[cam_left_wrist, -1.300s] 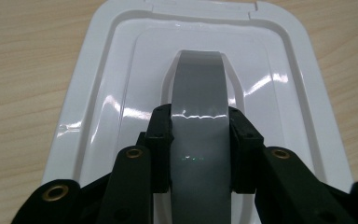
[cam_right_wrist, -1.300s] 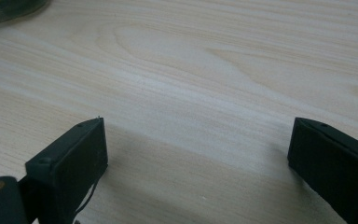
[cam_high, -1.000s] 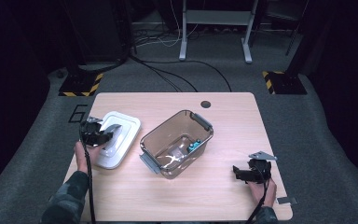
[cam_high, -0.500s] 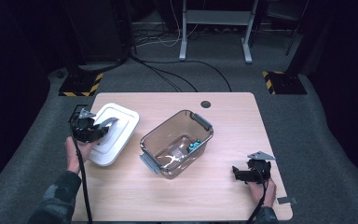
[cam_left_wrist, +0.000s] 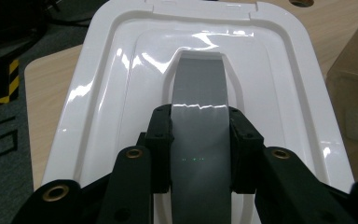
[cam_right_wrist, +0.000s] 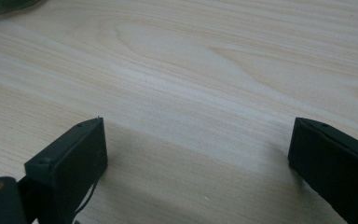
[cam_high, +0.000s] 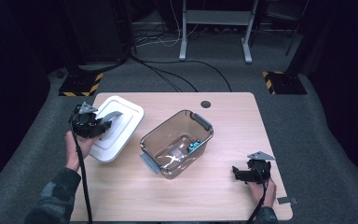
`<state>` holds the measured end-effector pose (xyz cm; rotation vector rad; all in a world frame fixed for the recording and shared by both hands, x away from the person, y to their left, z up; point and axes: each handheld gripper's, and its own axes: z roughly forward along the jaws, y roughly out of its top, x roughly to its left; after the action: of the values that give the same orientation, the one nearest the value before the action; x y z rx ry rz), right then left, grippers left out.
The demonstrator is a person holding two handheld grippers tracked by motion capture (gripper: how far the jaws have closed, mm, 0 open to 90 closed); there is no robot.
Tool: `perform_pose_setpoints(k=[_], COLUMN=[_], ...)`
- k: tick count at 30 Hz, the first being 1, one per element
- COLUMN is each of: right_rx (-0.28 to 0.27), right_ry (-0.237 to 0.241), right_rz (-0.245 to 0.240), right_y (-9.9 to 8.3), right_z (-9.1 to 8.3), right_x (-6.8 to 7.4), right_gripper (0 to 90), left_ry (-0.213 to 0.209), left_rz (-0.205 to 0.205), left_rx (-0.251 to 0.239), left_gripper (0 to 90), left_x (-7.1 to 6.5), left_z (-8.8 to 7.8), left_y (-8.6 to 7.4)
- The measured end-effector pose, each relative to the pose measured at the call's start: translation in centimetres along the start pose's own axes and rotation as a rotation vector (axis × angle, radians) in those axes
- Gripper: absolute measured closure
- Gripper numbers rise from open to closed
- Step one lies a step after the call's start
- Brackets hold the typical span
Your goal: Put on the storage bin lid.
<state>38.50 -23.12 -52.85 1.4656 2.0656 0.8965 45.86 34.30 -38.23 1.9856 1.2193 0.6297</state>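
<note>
A white box lid with a grey handle is lifted and tilted at the table's left side. My left gripper is shut on that grey handle; in the left gripper view its fingers press the handle from both sides. A clear brownish plastic box with grey latches stands in the middle of the table, with small items, one of them teal, inside. My right gripper rests low at the table's front right, open, its fingers wide apart over bare wood with nothing between them.
The wooden table has a round cable hole at its far edge. A small grey tag lies at the front right corner. Cables and yellow-black marked feet lie on the floor beyond the table.
My left gripper has risen with the white lid, lifting and tilting it off the table. The right gripper has not moved.
</note>
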Motion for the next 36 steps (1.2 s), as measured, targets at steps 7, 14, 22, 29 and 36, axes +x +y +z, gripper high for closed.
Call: perform_pose_setpoints(k=[7,14,22,29,36], right_rx=[-0.003,-0.003,-0.001,-0.002,-0.001], right_ry=[0.006,0.009,0.006,0.006,0.007], right_rz=[0.001,0.001,0.003,0.0,0.003], right_y=[0.0,0.0,0.0,0.0,0.0], right_z=[0.0,0.0,0.0,0.0,0.0], right_x=[0.0,0.0,0.1,0.1,0.1], right_gripper=[4.0,3.9,4.2,4.2,4.2], left_ry=[-0.023,-0.041,-0.069,-0.09,-0.114], left_rz=[0.01,0.046,0.075,0.098,0.114], left_rx=[-0.015,-0.03,-0.054,-0.06,-0.064], left_gripper=[67.1,67.0,67.0,67.0,67.0], left_x=[-0.6,-1.6,-3.3,-4.6,-6.0], left_z=[-0.9,-1.5,-2.0,-2.0,-1.7], left_y=[0.9,2.1,3.6,4.6,5.6])
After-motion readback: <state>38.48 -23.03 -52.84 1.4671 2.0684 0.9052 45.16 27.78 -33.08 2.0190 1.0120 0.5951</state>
